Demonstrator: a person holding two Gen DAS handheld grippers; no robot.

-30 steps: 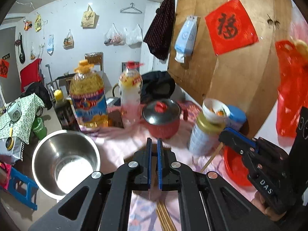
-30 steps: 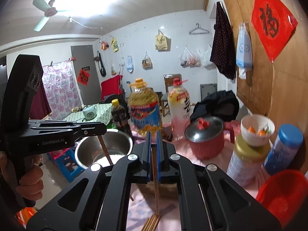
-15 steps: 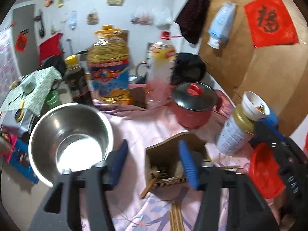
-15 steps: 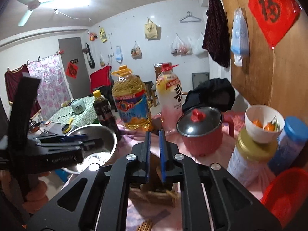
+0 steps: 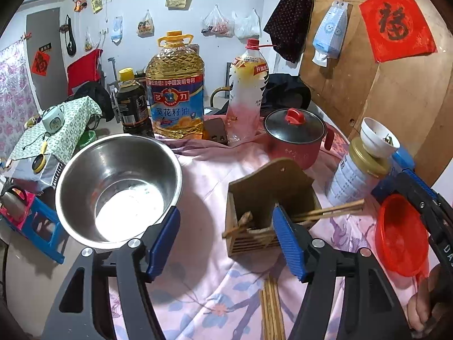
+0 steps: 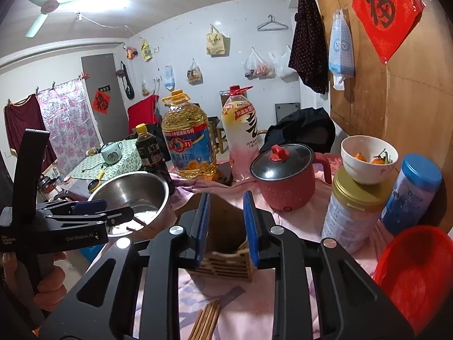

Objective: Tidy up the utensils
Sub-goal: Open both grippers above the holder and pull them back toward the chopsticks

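Wooden slatted chopstick holder (image 5: pixel 263 212) stands mid-desk on pink floral cloth (image 5: pixel 198 283); some chopsticks inside, angled.

Loose wooden chopsticks (image 5: pixel 271 308) lie just before it.

Left gripper (image 5: pixel 226 243) spread wide, empty.

Right gripper (image 6: pixel 225 226) parted, empty.

Next pick: descend over loose bundle, clamp mid-length, tip ends into holder without toppling it.

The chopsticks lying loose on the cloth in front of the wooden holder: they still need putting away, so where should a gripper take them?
Grip the chopsticks across the bundle, from above. They lie flat, side by side, pointing toward the wooden holder, so the fingers likely close best across their narrow width.
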